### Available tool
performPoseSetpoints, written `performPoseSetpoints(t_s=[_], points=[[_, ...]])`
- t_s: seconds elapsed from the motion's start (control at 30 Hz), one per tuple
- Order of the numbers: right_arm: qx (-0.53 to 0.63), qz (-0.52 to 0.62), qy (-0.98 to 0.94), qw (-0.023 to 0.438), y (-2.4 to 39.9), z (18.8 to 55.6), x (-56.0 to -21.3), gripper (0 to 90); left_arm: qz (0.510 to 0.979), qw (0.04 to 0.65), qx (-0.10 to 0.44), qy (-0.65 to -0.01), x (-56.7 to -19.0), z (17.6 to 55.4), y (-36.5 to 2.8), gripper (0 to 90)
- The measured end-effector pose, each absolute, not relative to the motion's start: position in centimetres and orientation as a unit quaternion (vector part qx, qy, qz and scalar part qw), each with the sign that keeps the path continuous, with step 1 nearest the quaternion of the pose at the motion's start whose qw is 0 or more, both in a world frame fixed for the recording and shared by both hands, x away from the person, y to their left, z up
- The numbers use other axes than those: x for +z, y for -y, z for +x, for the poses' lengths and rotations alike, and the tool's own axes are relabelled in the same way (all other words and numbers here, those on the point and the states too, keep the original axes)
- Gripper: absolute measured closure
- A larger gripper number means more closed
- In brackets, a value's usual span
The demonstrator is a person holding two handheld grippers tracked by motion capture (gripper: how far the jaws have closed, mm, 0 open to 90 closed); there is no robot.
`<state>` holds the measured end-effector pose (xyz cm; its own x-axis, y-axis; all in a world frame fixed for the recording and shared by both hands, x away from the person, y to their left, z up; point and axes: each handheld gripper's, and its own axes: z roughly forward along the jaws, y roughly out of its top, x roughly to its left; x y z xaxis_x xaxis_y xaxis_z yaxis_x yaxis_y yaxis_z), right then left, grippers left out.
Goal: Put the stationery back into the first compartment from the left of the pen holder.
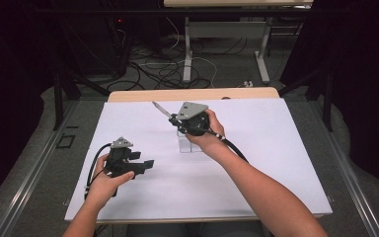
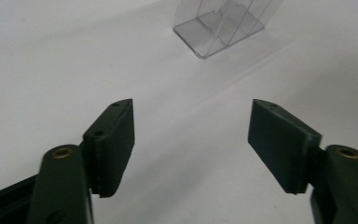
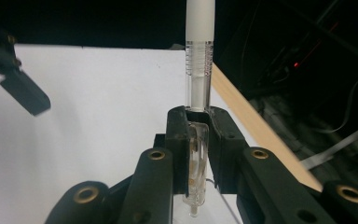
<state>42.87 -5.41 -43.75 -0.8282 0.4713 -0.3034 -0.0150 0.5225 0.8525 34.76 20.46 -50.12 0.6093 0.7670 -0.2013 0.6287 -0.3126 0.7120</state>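
Observation:
My right gripper (image 1: 175, 120) (image 3: 198, 116) is shut on a pen (image 1: 159, 108) (image 3: 199, 56) with a clear barrel and a white upper part. The pen sticks out past the jaws, up and to the left in the high view. Just below that hand a clear plastic holder (image 1: 187, 143) (image 2: 219, 25) stands on the white sheet. My left gripper (image 1: 145, 164) (image 2: 191, 144) hovers low over the sheet at the near left, open, with nothing between its pads. One of its jaws also shows at the left of the right gripper view.
A white sheet (image 1: 276, 148) covers the table, whose wooden far edge (image 1: 192, 94) shows beyond it. Behind the table are cables on the floor (image 1: 163, 69) and the legs of another table (image 1: 187, 54). Dark curtains stand on both sides.

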Motion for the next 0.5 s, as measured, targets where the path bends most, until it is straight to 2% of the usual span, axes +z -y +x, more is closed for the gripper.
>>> performPoseSetpoints(t_s=[0.17, 0.5], points=[[0.493, 0.188, -0.82, 0.221, 5.5, 44.0, -44.8, 79.5, 0.804, 0.391, 0.104, -0.435, -50.9, 34.7, -20.5, 16.6], [0.472, 0.256, -0.823, 0.185, 7.0, 44.4, -47.2, 77.6, 0.801, 0.391, 0.105, -0.441, -51.2, 34.5, -20.5, 15.6]])
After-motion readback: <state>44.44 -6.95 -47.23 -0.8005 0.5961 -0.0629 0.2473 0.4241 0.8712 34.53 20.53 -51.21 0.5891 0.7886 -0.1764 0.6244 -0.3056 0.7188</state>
